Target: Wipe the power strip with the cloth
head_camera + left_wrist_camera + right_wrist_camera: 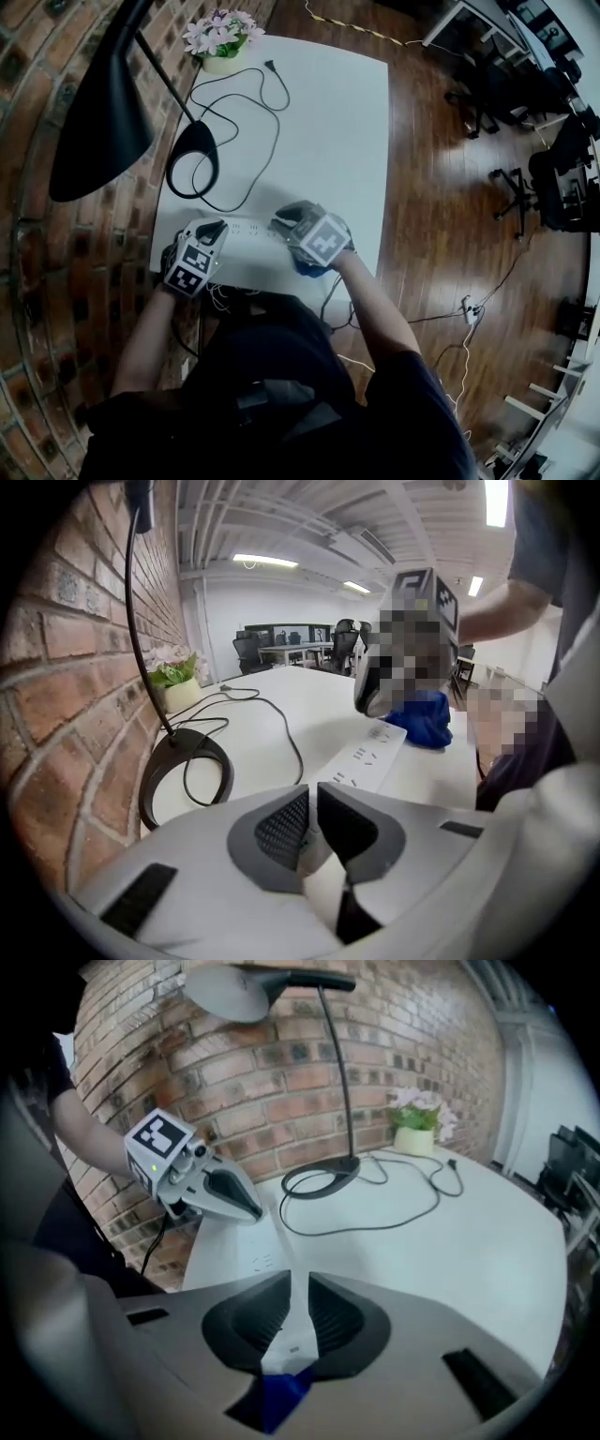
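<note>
The white power strip lies near the front edge of the white table, between my two grippers. My left gripper is at its left end. In the left gripper view the jaws stand nearly together, pressed on a white part at the strip's near end, and the power strip runs away from them. My right gripper is at the strip's right end, shut on the blue cloth. A fold of that blue cloth shows behind the right gripper. From the left, the cloth hangs beside the strip.
A black desk lamp stands with its base by the brick wall, its shade overhanging the left. A black cable loops across the table to a plug. A flower pot stands at the far corner. Office chairs stand on the wood floor.
</note>
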### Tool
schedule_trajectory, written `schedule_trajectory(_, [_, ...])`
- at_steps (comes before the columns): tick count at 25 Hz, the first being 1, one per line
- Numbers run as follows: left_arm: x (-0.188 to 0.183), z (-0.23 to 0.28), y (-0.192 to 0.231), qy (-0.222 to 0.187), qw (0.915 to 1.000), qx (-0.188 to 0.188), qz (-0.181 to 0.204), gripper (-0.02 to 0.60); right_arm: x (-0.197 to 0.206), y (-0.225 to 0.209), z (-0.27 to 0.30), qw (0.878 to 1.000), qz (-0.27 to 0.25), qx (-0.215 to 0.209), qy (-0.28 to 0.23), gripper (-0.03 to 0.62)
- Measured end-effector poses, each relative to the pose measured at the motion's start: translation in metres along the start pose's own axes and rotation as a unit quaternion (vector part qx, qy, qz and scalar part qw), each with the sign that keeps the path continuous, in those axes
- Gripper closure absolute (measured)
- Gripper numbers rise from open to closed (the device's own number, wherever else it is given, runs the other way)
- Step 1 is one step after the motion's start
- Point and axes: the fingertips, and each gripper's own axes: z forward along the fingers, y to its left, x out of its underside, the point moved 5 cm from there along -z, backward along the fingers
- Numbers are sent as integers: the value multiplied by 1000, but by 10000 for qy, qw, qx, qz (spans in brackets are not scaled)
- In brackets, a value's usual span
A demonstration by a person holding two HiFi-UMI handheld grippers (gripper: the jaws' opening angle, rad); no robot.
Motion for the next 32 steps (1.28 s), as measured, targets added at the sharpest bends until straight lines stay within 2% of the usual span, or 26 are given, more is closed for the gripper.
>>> schedule_trajectory(2, [1, 0, 1, -25, 9999, -76, -77, 541, -3, 0, -29, 9955, 481, 326, -749, 554])
schedule_trajectory(4, [0, -1, 1, -88, 9997, -93, -205, 541, 7, -1, -58, 9828, 1070, 739, -1310, 554])
schedule_trajectory(6, [0, -1, 0, -118, 9994, -111, -297, 541, 33, 1, -76, 9744, 1447, 1184, -1249, 530])
schedule_trajectory(7, [1, -1, 0, -131, 9993, -123, -327, 541, 49, 4, -80, 9729, 1513, 1400, -1049, 500])
schedule_trajectory(9, [1, -2, 1, -158, 9991, -153, -356, 541, 77, 11, -80, 9695, 1600, 1717, -709, 499])
schedule_trajectory(10, [1, -1, 2, -169, 9991, -166, -359, 541, 86, 16, -77, 9674, 1703, 1767, -629, 463])
schedule_trajectory(11, [1, -1, 2, -182, 9990, -173, -363, 541, 93, 20, -73, 9653, 1838, 1765, -575, 292])
schedule_trajectory(12, [1, 0, 3, -201, 9989, -174, -375, 541, 98, 23, -69, 9635, 1948, 1760, -523, 185])
schedule_trajectory(14, [2, 1, 4, -244, 9988, -166, -401, 541, 104, 25, -60, 9628, 1950, 1838, -350, 183])
schedule_trajectory(16, [3, 1, 4, -231, 9988, -162, -400, 541, 110, 25, -46, 9666, 1728, 1895, 0, 182])
schedule_trajectory(18, [2, 1, 2, -169, 9990, -162, -387, 543, 116, 24, -29, 9706, 1507, 1847, 329, 181])
schedule_trajectory(20, [0, 1, 1, -140, 9990, -165, -387, 543, 118, 22, -18, 9711, 1509, 1796, 433, 181])
schedule_trajectory(26, [0, 2, 2, -119, 9990, -221, -381, 543, 114, 22, -17, 9727, 1433, 1818, 151, 181])
schedule_trajectory(32, [0, 1, 2, -110, 9991, -149, -375, 543, 113, 26, -48, 9631, 1638, 2129, -162, 181])
